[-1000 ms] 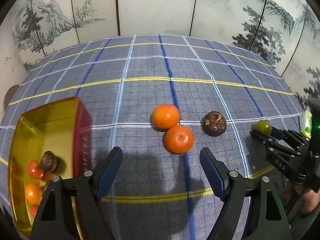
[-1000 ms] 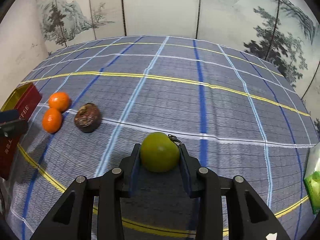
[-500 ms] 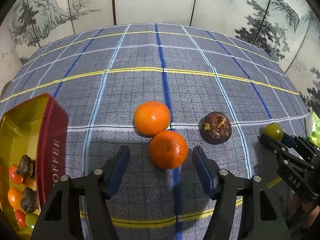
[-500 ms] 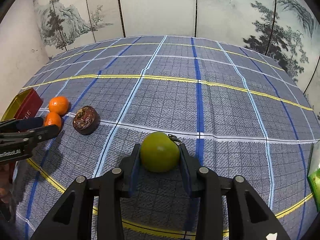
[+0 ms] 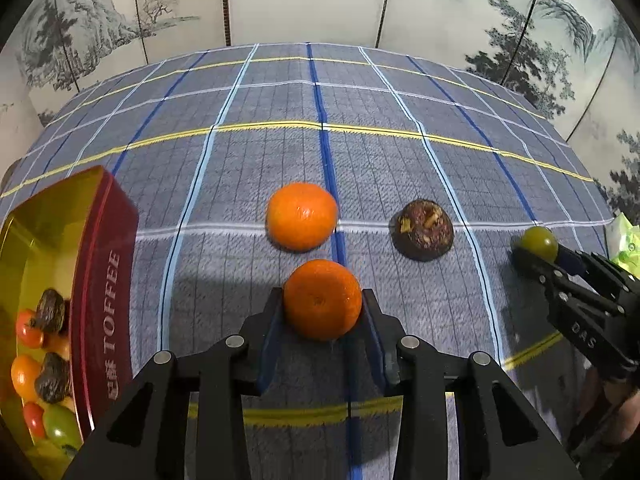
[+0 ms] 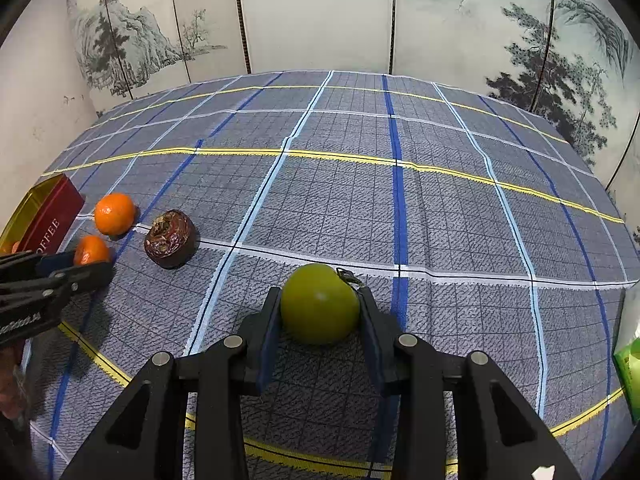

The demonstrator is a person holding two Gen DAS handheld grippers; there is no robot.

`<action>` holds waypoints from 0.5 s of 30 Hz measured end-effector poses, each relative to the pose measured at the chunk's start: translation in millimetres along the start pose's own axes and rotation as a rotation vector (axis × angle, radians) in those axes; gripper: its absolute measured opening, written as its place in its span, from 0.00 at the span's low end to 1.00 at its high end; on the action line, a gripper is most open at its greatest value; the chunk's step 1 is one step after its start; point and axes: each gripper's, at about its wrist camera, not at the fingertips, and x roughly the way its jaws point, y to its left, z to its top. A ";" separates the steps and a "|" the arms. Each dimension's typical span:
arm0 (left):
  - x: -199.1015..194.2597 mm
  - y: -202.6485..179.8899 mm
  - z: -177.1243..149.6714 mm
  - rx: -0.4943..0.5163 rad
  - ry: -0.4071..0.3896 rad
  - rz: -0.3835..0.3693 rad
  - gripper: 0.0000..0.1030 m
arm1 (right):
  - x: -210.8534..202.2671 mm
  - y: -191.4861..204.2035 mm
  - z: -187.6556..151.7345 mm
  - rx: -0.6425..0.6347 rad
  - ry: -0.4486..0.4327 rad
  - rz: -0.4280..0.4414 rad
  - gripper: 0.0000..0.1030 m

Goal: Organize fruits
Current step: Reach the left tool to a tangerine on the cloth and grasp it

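Observation:
My left gripper (image 5: 322, 306) is shut on the near orange tangerine (image 5: 322, 299), low over the checked cloth. A second tangerine (image 5: 302, 216) lies just beyond it, and a dark brown fruit (image 5: 422, 230) lies to its right. The red toffee tin (image 5: 105, 264) stands at the left, holding several small fruits. My right gripper (image 6: 319, 306) is shut on a green fruit (image 6: 319, 303). In the right wrist view the left gripper (image 6: 90, 262), the second tangerine (image 6: 115, 214), the brown fruit (image 6: 171, 238) and the tin (image 6: 52, 216) are at the left.
The right gripper (image 5: 538, 252) with its green fruit shows at the right in the left wrist view. A green packet (image 6: 629, 372) lies at the table's right edge. A painted folding screen (image 6: 320, 16) stands behind the table.
My left gripper moved forward around the near tangerine and shut on it. My right gripper kept its hold on the green fruit and barely moved.

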 end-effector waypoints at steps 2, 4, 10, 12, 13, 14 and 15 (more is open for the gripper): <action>-4.4 1.5 -4.6 -0.004 -0.001 -0.001 0.37 | 0.2 0.7 -0.1 -0.003 0.001 -0.003 0.33; -7.3 2.8 -7.6 -0.008 0.000 0.000 0.37 | 0.2 1.5 -0.2 -0.006 0.001 -0.007 0.33; -20.7 9.8 -15.0 -0.030 -0.008 -0.008 0.37 | 0.6 3.8 0.2 -0.016 0.003 -0.019 0.33; -25.9 12.2 -16.2 -0.038 -0.015 -0.006 0.37 | 0.5 3.9 0.3 -0.017 0.004 -0.020 0.33; -28.5 13.3 -16.6 -0.043 -0.018 -0.007 0.37 | 0.5 4.0 0.3 -0.017 0.003 -0.020 0.33; -30.0 13.9 -16.8 -0.045 -0.019 -0.008 0.37 | 0.5 4.4 0.3 -0.017 0.004 -0.020 0.33; -32.2 14.7 -17.1 -0.048 -0.020 -0.011 0.37 | 0.5 4.2 0.3 -0.018 0.004 -0.021 0.33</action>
